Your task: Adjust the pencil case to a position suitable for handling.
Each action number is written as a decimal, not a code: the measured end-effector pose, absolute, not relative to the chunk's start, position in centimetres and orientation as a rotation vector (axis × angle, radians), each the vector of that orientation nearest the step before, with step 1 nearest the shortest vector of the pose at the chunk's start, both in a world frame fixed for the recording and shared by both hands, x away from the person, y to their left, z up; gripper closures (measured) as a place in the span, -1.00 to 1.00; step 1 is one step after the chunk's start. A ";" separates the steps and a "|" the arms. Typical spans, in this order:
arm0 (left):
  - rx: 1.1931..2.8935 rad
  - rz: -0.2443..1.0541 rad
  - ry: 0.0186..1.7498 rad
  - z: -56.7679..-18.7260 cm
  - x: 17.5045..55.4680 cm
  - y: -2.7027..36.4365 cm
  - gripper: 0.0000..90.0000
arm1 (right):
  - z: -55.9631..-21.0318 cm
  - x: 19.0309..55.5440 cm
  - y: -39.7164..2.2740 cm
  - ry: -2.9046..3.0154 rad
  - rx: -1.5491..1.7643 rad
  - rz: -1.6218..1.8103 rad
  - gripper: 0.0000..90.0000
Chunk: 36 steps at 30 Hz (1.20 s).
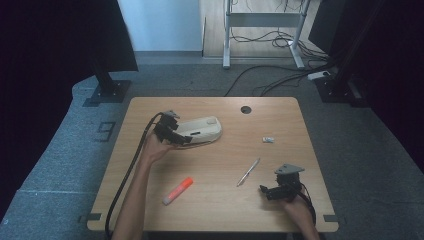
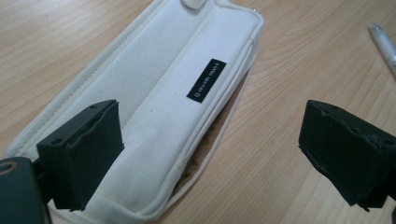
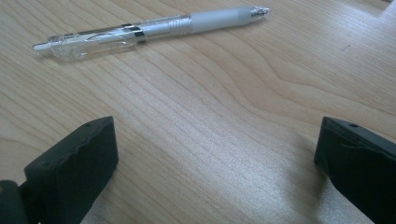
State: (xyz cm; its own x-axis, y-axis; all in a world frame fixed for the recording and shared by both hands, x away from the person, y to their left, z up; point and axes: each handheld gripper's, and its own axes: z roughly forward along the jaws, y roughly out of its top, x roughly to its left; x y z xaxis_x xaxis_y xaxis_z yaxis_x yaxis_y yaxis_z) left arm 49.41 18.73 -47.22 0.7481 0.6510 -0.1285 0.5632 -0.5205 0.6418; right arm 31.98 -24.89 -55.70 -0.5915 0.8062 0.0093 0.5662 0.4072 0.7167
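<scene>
A small black label [image 2: 206,80] with white lettering, too small to be read, is seen on the white pencil case [image 2: 154,107] at the centre of the left gripper view.

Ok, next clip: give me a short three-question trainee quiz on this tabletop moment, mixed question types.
1. True or false: the left gripper has its jaws clamped shut on the white pencil case.
2. Which thing lies just ahead of the right gripper in the right gripper view? A) orange highlighter B) clear pen C) small eraser
3. Fill in: the black label sits on the ____.

Key: 1. False; both jaws stand wide apart, one over the case, one over the table. 2. B. 3. Pencil case.
</scene>
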 end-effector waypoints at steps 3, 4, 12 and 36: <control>2.271 0.151 0.908 -48.2 50.0 19.0 -0.83 | -55.7 32.0 -24.9 2.330 1.186 0.991 -1.00; 2.271 0.151 0.908 -48.2 50.0 19.0 -0.81 | -55.7 32.0 -24.9 2.330 1.186 0.991 -1.00; 2.327 0.148 0.906 -50.4 50.9 18.9 -0.68 | -55.7 32.0 -24.9 2.330 1.186 0.991 -1.00; 2.386 0.223 0.887 -51.2 45.8 18.8 -0.23 | -55.7 32.0 -24.9 2.330 1.189 0.990 -1.00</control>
State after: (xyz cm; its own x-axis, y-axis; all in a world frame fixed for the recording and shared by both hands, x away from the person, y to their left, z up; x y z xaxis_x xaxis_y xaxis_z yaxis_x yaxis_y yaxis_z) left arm 45.82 18.76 -51.23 0.7653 0.6422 -0.0430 0.5458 -0.6121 0.5722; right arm 31.96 -24.88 -55.70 -0.5905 0.8070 0.0104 0.5677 0.4062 0.7161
